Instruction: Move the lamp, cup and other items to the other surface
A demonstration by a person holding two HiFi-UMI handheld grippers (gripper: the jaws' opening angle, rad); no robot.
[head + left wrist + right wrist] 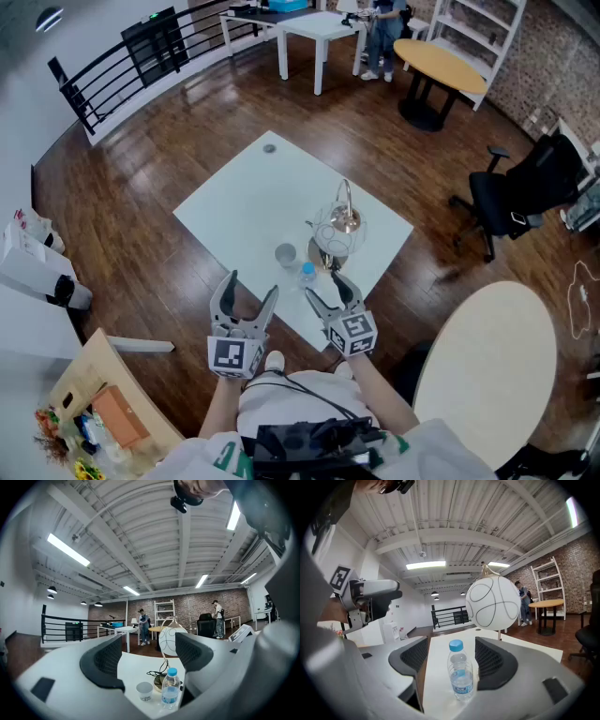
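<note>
- Head view: a flat, square white desk stands on a dark plank floor. Grouped near its closest corner are the lamp (round globe, curved brass stem), a small pale cup and a clear plastic bottle with a blue cap. The left gripper and right gripper are at the desk edge.
- Left gripper view: the ribbed black fingers stand wide, with nothing gripped. The cup and bottle stand side by side ahead, with the lamp behind them.
- Right gripper view: the fingers are partly open. The bottle stands upright between them, and the pads are clear of it.
</note>
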